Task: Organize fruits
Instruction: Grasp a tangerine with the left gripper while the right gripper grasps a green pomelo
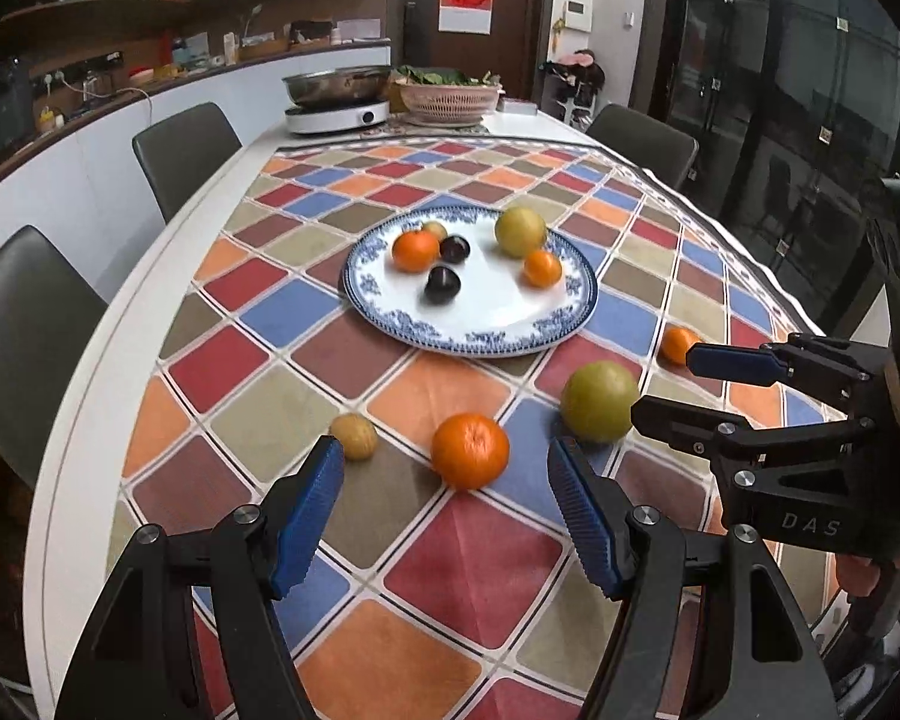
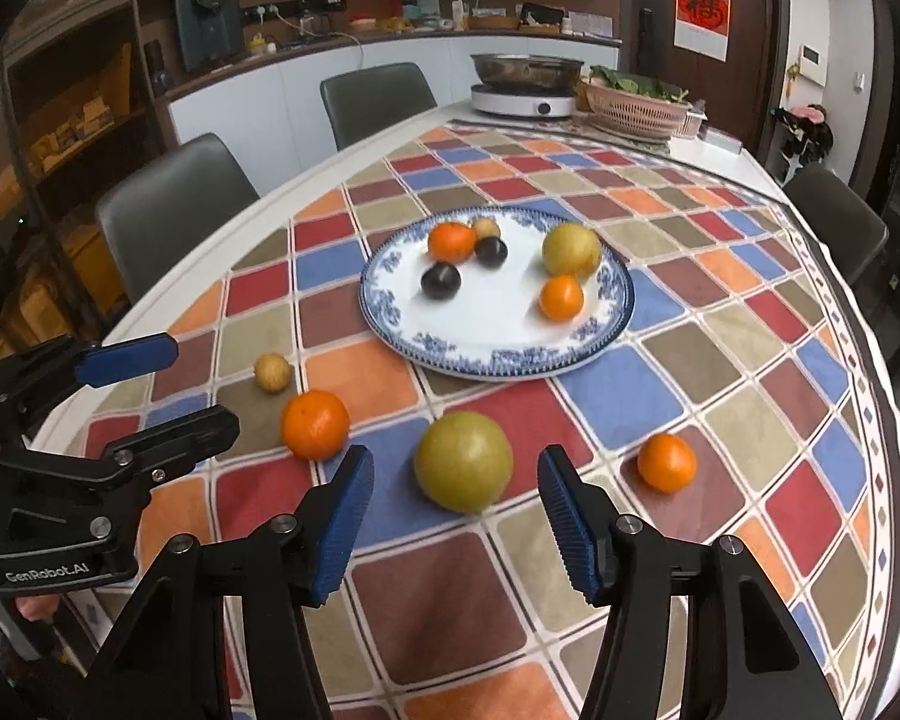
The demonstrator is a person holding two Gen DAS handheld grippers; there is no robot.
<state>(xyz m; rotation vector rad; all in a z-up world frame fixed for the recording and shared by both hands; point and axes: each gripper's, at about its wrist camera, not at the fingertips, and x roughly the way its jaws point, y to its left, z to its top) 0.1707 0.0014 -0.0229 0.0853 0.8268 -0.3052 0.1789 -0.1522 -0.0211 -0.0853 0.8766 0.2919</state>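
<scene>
Four loose fruits: lying on the checked tablecloth (image 2: 720, 360) short of the plate, listed left to right.
Small tan fruit (image 2: 272, 371): nearest the table's left edge, bare cloth all round it.
Large orange (image 2: 315, 424): just right of it, apart from its neighbours.
Green pear (image 2: 463, 460): centred ahead of the right gripper (image 2: 456, 528), not touching either pad.
Small orange (image 2: 666, 462): farthest right, open cloth beyond it toward the right edge.
Plate (image 2: 486, 336): blue-rimmed, mid-table, holding six fruits with its near half bare.
Left gripper (image 1: 444, 516): jaws wide, empty, large orange just ahead of the gap.
Right gripper: jaws wide, empty.
</scene>
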